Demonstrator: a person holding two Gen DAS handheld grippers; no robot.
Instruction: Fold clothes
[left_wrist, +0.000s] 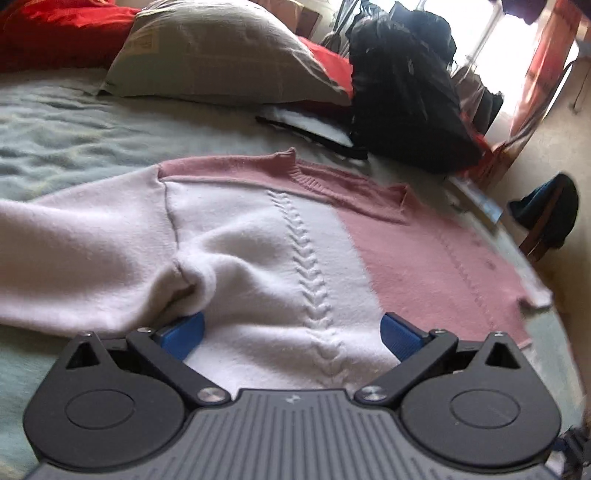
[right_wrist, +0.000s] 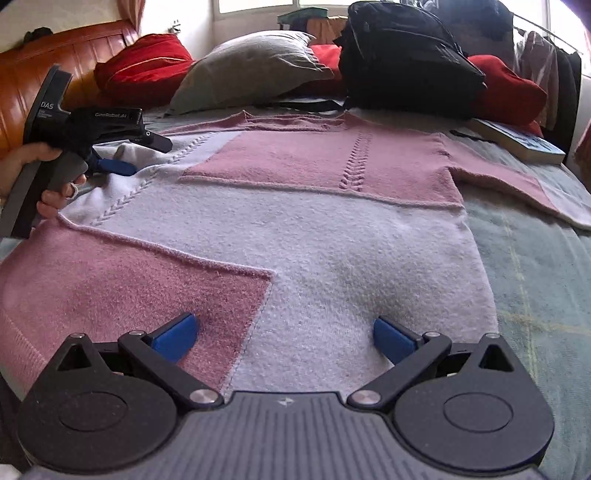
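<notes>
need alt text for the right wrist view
A pink and white knit sweater lies spread on a bed, with the open right gripper low over its hem. At far left a hand holds the left gripper at the sweater's side.

The sweater (right_wrist: 314, 206) is blocked in pink and white with braided ribs; cushions (right_wrist: 144, 62) are red, the backpack (right_wrist: 406, 55) black.
</notes>
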